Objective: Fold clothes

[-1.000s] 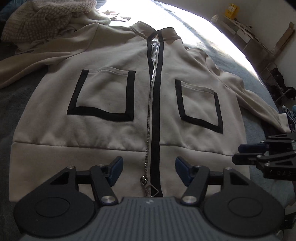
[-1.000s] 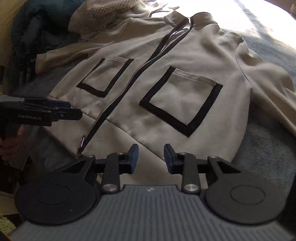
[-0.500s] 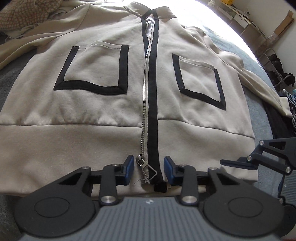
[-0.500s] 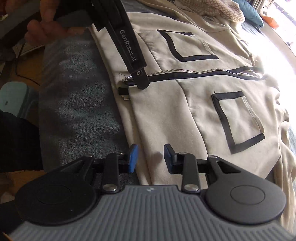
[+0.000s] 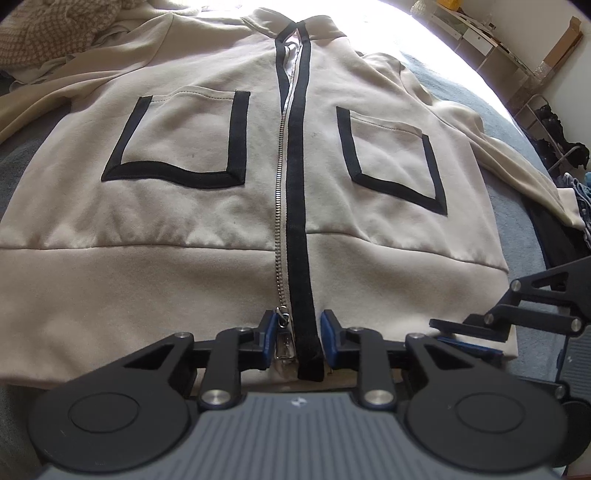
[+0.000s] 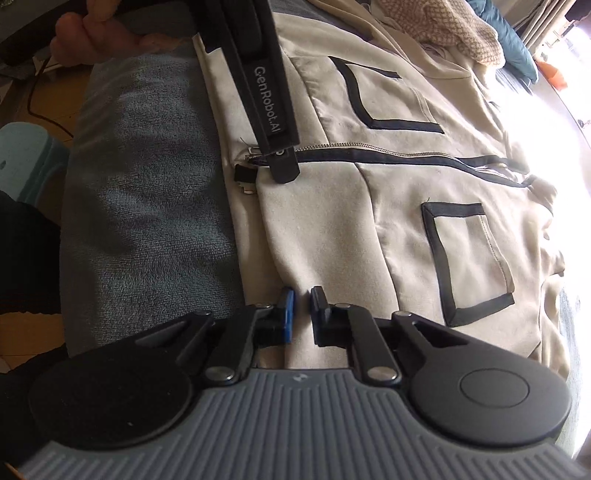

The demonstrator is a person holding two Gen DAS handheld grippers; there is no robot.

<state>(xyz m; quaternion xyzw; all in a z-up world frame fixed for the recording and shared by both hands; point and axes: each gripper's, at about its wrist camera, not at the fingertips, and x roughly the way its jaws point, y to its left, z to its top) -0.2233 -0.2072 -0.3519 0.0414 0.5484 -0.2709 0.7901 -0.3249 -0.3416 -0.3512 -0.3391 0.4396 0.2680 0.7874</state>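
**Jacket flat, no folds yet**

The cream jacket (image 5: 184, 258) lay spread front-up on the grey blanket (image 6: 147, 184), sleeves out. Left gripper (image 5: 293, 334) straddled the zipper end (image 5: 282, 332), partly spread; right gripper (image 6: 299, 314) was nearly closed on the hem. Basically all folding remained.

1 beige jacket (image 5: 207, 280), 2 black-trimmed pockets (image 5: 177, 144) on it, 1 zipper (image 5: 282, 206); 1 knit garment (image 5: 44, 33) upper left; 2 grippers.
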